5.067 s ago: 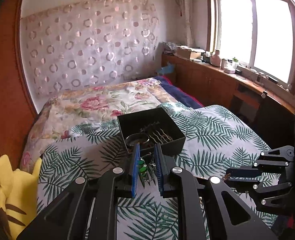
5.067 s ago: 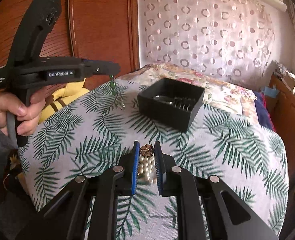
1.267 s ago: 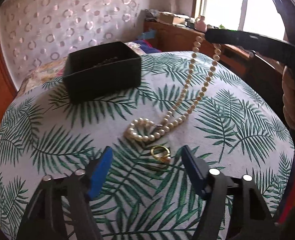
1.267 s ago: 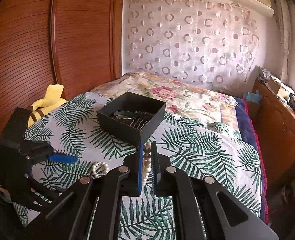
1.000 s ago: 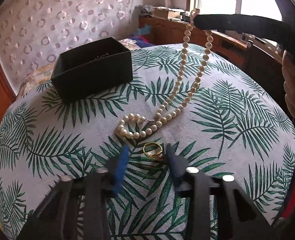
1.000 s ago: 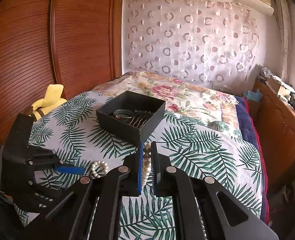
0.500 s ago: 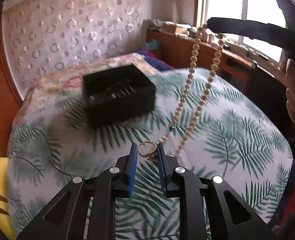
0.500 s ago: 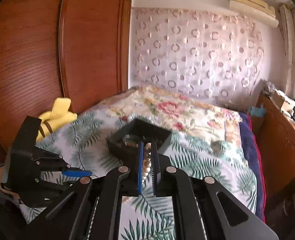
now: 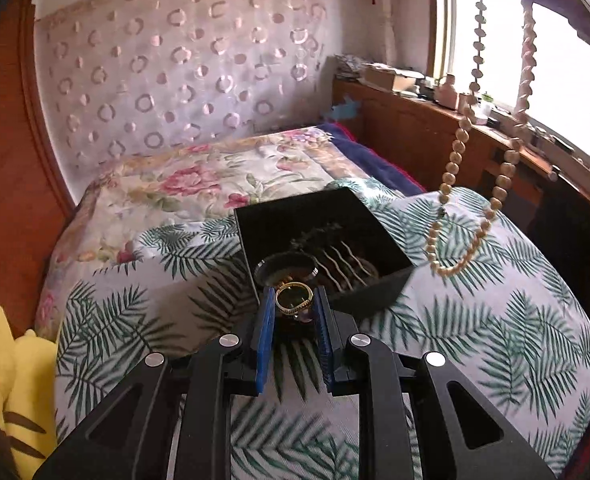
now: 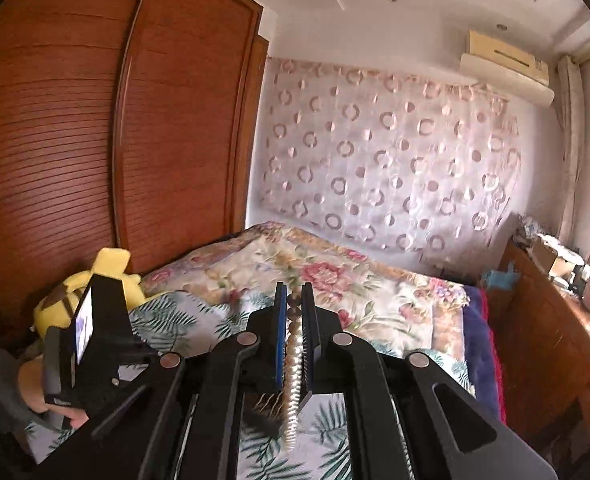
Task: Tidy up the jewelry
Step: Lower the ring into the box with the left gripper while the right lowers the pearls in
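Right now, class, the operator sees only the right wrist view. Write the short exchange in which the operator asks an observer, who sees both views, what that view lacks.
Operator: What does the left gripper hold?
Observer: The left gripper pinches a gold ring at the near rim of the black box.
Operator: Where does my necklace's loop hang?
Observer: The pearl necklace has its lowest beads to the right of the box, outside it.
Operator: What is in the box?
Observer: A dark bangle and a wavy-toothed comb.
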The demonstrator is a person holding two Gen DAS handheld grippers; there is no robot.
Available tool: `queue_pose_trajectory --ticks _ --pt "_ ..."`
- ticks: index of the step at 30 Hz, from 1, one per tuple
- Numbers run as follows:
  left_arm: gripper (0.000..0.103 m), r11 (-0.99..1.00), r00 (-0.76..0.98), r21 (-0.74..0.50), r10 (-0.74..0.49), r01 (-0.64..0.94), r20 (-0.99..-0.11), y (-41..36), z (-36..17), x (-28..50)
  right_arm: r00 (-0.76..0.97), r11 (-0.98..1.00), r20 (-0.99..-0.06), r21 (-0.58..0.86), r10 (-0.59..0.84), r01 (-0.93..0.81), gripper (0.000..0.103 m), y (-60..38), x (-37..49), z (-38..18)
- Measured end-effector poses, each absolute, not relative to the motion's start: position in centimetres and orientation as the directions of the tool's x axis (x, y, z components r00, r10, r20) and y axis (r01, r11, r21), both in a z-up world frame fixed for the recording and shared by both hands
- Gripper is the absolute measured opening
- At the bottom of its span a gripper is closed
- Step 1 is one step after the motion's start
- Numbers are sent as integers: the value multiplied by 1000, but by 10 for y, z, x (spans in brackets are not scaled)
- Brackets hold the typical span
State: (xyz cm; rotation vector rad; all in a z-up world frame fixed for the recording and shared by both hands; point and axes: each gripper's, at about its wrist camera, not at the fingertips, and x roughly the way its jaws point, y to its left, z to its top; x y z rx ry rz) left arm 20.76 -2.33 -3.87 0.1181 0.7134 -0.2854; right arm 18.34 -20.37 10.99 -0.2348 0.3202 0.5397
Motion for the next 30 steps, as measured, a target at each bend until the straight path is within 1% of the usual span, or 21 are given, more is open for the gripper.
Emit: queue_pose_trajectory --ticks 6,9,13,14,15,17,21,23,26,28,29,30 --pt "18 959 707 -12 -218 284 -673 -21 -49 231 800 822 -370 -144 472 -552 8 -191 204 113" --pt "18 959 691 -39 -230 281 -686 -19 -55 238 794 817 -398 -161 460 -554 8 -184 212 103" --pt "18 959 691 -34 -226 280 -687 -22 -59 241 778 813 -449 -169 440 -557 8 -177 221 80" --pt "20 959 691 -33 -225 280 -687 -23 -60 241 773 812 -461 -168 435 -558 8 -176 223 74" --pt "23 960 692 -31 -222 278 -687 -24 -60 240 770 813 -470 -169 431 -558 8 -176 224 69" --pt "38 961 696 -30 -222 276 -683 -23 -59 240 755 811 -499 -161 425 -563 8 -174 229 58" --pt "44 963 708 -27 -215 267 -672 -20 -56 234 731 813 -548 -147 407 -563 8 -173 240 36" --pt "56 964 716 -22 -211 264 -665 -17 -55 229 717 819 -568 -125 403 -559 8 -174 244 26" --pt "68 966 733 -3 -197 257 -651 -15 -53 220 693 826 -592 -79 411 -558 9 -176 250 15" --pt "78 968 742 9 -186 250 -644 -12 -52 215 681 827 -602 -60 418 -560 9 -177 252 9" --pt "82 970 747 15 -178 244 -640 -12 -52 212 677 829 -607 -53 416 -556 12 -177 253 6" --pt "84 971 753 20 -173 239 -635 -11 -51 210 676 831 -609 -50 414 -554 16 -177 253 5"
